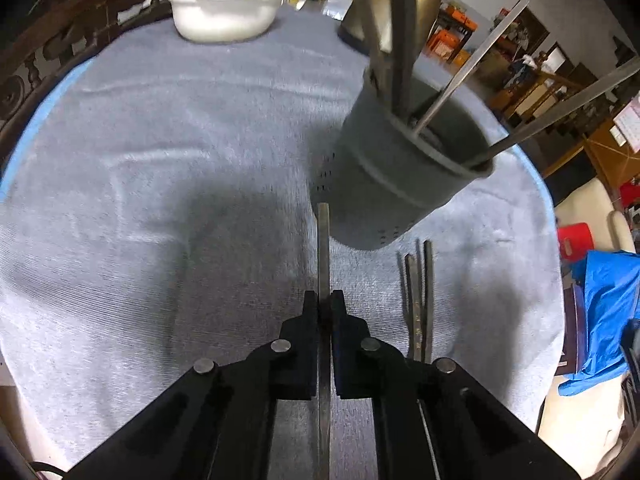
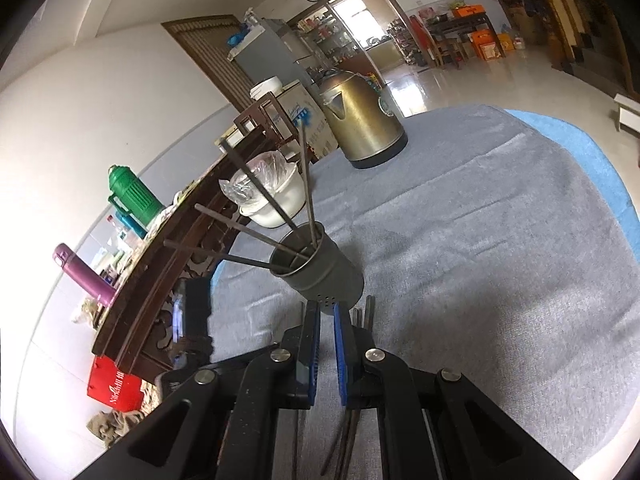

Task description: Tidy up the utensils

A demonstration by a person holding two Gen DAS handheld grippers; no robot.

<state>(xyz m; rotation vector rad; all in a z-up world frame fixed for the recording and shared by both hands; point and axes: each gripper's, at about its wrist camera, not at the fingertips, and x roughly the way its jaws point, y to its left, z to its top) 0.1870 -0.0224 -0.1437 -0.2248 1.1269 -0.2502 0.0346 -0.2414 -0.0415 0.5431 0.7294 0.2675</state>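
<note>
A dark grey perforated utensil holder stands on the grey cloth with several metal chopsticks leaning out of it. My left gripper is shut on one flat metal chopstick, whose tip reaches close to the holder's base. A few loose chopsticks lie on the cloth just right of it. In the right wrist view the holder sits just beyond my right gripper. Its blue-padded jaws stand shut with nothing between them, over loose chopsticks on the cloth.
A brass-coloured kettle stands at the far side of the round table. A white bowl lined with a plastic bag sits near the dark carved wooden chair backs. The blue table edge shows beyond the grey cloth.
</note>
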